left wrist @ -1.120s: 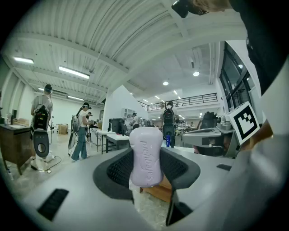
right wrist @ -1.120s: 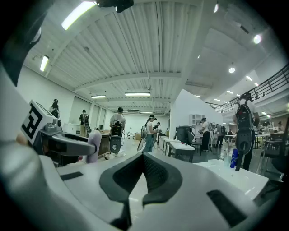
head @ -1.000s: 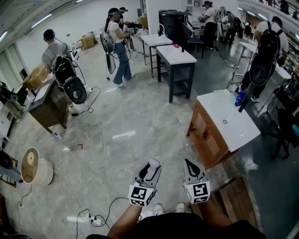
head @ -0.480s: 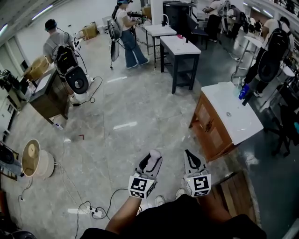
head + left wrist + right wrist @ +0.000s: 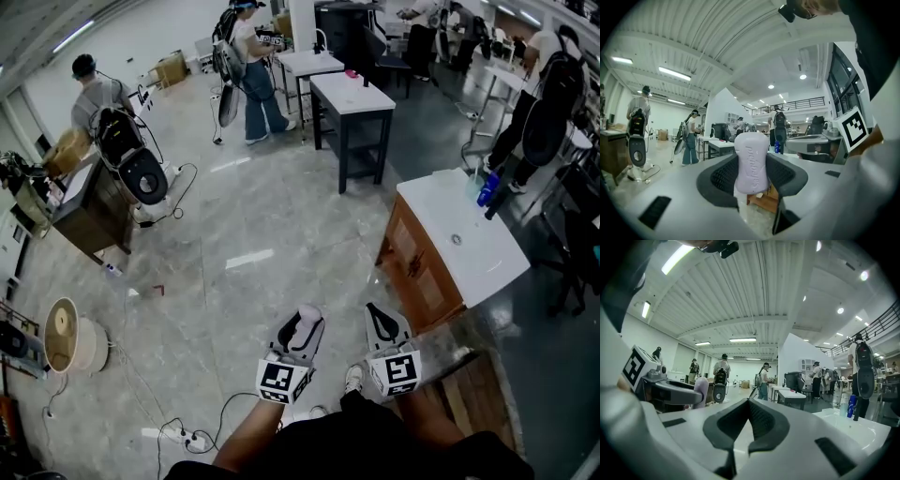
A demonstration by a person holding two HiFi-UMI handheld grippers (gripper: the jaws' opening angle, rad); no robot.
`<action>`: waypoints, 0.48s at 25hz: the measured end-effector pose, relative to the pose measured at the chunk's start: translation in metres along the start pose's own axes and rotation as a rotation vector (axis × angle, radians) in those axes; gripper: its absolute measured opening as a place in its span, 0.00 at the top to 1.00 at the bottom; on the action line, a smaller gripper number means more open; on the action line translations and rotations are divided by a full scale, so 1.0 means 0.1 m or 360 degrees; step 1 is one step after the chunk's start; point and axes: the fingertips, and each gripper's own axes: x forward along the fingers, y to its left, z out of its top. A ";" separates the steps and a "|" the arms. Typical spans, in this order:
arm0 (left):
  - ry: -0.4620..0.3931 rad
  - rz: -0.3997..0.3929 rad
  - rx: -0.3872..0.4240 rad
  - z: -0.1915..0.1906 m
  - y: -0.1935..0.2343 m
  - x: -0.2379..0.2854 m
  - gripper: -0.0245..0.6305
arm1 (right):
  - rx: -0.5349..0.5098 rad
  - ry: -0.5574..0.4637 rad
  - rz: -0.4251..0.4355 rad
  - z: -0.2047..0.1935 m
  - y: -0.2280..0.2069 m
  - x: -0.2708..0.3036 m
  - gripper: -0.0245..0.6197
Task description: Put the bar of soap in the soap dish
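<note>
The left gripper (image 5: pixel 302 330) is clamped on the bar of soap (image 5: pixel 751 161): the pale lilac bar stands upright between the two dark finger pads (image 5: pixel 723 176), pinched by its narrow sides, with its rounded top rising above the fingertips and embossed lettering running down the face turned to the camera. The right gripper (image 5: pixel 382 323) has its fingers pressed together with nothing between them.

In the head view both forearms reach forward from the person's body at the bottom edge. The left forearm (image 5: pixel 251 439) is bare and angled slightly inward. The two grippers are held side by side and near each other, low over the grey marble floor (image 5: pixel 234 281), with the fingers pointing away from the person and the marker cubes facing up toward the head.

Ahead and to the right of the right fingers, well apart from them, stands a wooden vanity (image 5: pixel 417 272) with a white basin top. A blue bottle (image 5: pixel 483 194) stands at the top's far edge. Just below the right fingers a white shoe (image 5: pixel 353 378) shows on the floor
</note>
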 end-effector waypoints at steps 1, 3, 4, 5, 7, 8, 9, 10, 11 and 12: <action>-0.0007 -0.0014 0.0024 0.00 0.00 0.10 0.65 | -0.0010 -0.0008 0.0005 0.01 -0.07 0.06 0.94; -0.0003 -0.0035 0.0042 0.02 0.00 0.31 0.65 | -0.0030 -0.0037 0.0008 0.05 -0.22 0.16 0.94; 0.0005 -0.0036 0.0040 0.03 0.01 0.40 0.65 | -0.0028 -0.0052 0.0001 0.07 -0.31 0.22 0.94; 0.0015 -0.0035 0.0036 0.03 0.03 0.50 0.65 | -0.0017 -0.0057 -0.0010 0.08 -0.40 0.26 0.94; 0.0028 -0.0028 0.0031 0.04 0.04 0.69 0.65 | 0.0004 -0.0045 -0.0030 0.09 -0.59 0.33 0.94; 0.0031 -0.0026 0.0030 0.04 0.04 0.79 0.65 | 0.0015 -0.0044 -0.0043 0.09 -0.70 0.36 0.94; 0.0036 -0.0029 0.0028 0.05 0.03 0.88 0.65 | 0.0018 -0.0043 -0.0059 0.08 -0.81 0.39 0.94; 0.0041 -0.0034 0.0031 0.06 0.01 0.97 0.65 | 0.0018 -0.0033 -0.0073 0.04 -0.92 0.40 0.94; 0.0045 -0.0038 0.0045 0.07 -0.01 1.05 0.65 | 0.0026 -0.0024 -0.0085 0.01 -1.01 0.41 0.94; 0.0048 -0.0043 0.0068 0.09 -0.03 1.13 0.65 | 0.0050 -0.0027 -0.0096 0.01 -1.10 0.42 0.94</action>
